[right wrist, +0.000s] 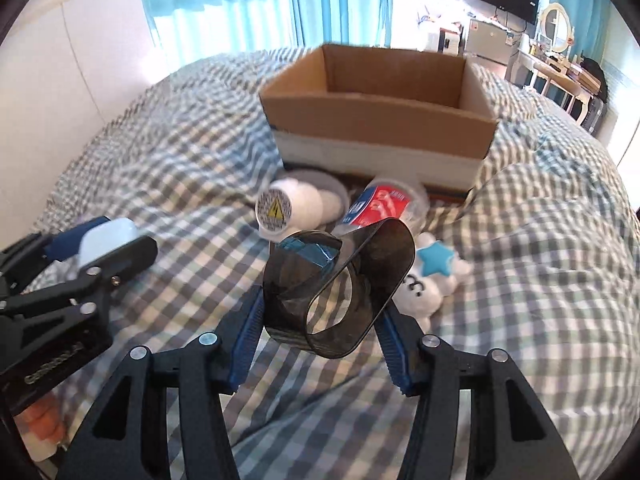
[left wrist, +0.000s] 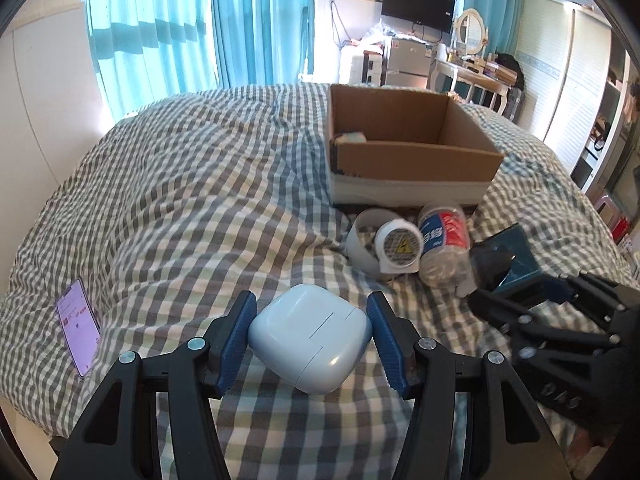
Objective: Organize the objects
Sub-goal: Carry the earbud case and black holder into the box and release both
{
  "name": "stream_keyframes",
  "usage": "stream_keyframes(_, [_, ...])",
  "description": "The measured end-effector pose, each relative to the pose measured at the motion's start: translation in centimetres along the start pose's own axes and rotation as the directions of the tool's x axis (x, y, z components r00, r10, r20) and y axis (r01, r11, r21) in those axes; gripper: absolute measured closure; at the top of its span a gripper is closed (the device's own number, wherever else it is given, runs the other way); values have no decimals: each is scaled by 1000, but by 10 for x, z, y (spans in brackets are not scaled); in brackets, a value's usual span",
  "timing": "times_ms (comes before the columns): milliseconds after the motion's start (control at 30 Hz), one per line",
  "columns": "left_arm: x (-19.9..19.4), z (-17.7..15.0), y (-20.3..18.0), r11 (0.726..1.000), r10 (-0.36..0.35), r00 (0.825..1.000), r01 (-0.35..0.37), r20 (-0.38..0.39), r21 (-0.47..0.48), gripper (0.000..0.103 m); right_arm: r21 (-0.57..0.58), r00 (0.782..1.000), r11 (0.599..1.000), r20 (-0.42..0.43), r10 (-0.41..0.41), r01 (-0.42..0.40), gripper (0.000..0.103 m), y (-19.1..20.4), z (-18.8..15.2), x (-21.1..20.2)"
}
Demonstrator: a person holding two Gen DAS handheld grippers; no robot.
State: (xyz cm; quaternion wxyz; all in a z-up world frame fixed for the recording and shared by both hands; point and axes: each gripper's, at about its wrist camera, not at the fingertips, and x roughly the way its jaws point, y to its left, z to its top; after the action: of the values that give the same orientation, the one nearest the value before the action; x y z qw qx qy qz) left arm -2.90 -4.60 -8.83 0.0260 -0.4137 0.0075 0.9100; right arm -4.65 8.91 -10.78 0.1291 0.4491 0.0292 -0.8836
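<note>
Left gripper [left wrist: 312,340] clamped the white earbud case [left wrist: 308,340] at lower centre. Right gripper [right wrist: 318,316] gripped the dark smoky cup [right wrist: 340,292], lower centre of its view. Beyond, white roll [right wrist: 288,208], bottle [right wrist: 384,204]; cardboard box [right wrist: 380,120] upper centre on the checkered bed [right wrist: 540,260].

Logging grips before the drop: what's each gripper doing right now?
Left gripper: closed on the white earbud case.
Right gripper: closed on the dark plastic holder.
</note>
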Motion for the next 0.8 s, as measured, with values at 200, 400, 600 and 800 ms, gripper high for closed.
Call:
stream_keyframes(200, [-25, 20, -9, 1000, -21, 998, 20, 51, 11, 44, -10, 995, 1000, 95, -14, 15, 49, -12, 18, -47])
stream_keyframes(400, [-43, 57, -21, 999, -35, 994, 34, 105, 19, 44, -38, 980, 997, 194, -54, 62, 49, -20, 51, -88])
stream_keyframes(600, [-50, 100, -37, 999, -36, 986, 29, 163, 43, 44, -43, 965, 995, 252, -77, 91, 49, -38, 88, -110])
stream_keyframes(800, [-37, 144, -48, 998, -41, 982, 31, 185, 58, 44, -47, 959, 994, 272, -79, 96, 49, -54, 129, -110])
